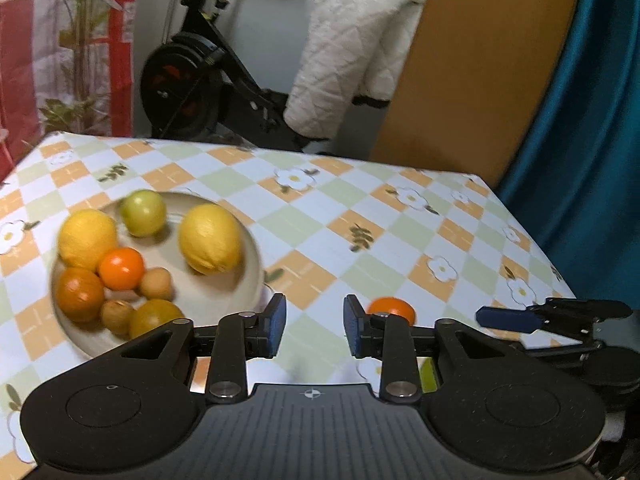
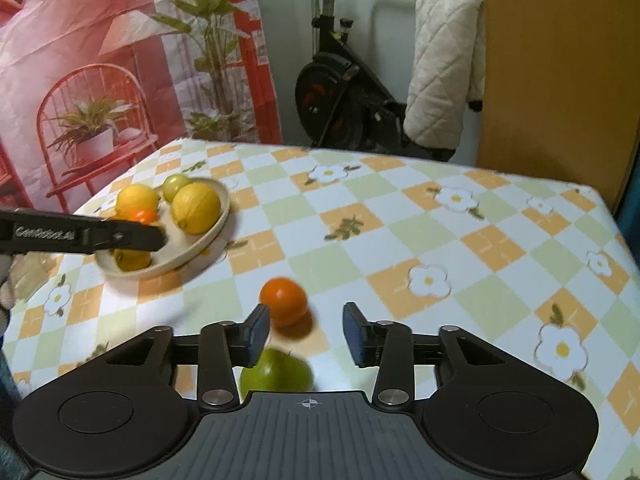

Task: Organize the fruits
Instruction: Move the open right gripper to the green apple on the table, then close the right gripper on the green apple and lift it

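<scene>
Both tongs (image 1: 315, 325) (image 2: 305, 334) agape over loose orange (image 2: 283, 301)

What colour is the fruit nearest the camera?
Green fruit, clearest in the right wrist view.

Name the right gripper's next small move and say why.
Probably ease the right gripper forward around the orange. Its jaws are open and empty, the orange lies on the tablecloth just ahead, slightly left of centre, outside the plate.
</scene>
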`<state>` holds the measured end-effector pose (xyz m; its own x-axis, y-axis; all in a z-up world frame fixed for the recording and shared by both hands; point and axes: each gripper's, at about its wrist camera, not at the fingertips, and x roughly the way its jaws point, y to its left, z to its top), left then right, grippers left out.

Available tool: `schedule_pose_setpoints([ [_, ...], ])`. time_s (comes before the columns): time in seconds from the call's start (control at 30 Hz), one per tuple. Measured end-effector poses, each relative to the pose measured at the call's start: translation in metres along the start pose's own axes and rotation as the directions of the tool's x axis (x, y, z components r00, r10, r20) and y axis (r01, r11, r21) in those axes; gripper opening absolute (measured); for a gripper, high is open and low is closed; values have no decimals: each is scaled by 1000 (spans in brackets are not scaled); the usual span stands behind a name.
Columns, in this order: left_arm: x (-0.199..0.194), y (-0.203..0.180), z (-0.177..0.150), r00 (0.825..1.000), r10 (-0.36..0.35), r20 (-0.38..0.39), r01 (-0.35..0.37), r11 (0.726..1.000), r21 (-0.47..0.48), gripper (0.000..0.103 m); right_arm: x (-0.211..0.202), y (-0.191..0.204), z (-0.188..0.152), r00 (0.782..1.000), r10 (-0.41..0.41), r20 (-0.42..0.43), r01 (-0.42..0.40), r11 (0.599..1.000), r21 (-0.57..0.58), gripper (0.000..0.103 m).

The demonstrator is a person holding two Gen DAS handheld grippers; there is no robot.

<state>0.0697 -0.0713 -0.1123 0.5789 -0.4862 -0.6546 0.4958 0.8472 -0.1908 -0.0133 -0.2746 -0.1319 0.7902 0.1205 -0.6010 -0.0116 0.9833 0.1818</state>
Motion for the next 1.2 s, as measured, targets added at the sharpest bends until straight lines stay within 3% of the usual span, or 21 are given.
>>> schedule_pose_setpoints([
  [0.57, 19, -28, -12, 991, -95, -92, 99, 994, 46, 42, 7, 4, -29, 995, 47, -86, -45, 999, 28, 47],
  [0.7, 23, -35, -15, 986, -122, -114, 129, 990, 56, 50, 10, 5, -32, 994, 60, -89, -56, 998, 38, 46],
  [1.2, 43, -47, -28, 962, -182, -204, 197, 979, 57, 50, 14, 11, -30, 992, 99, -77, -98, 995, 26, 39],
])
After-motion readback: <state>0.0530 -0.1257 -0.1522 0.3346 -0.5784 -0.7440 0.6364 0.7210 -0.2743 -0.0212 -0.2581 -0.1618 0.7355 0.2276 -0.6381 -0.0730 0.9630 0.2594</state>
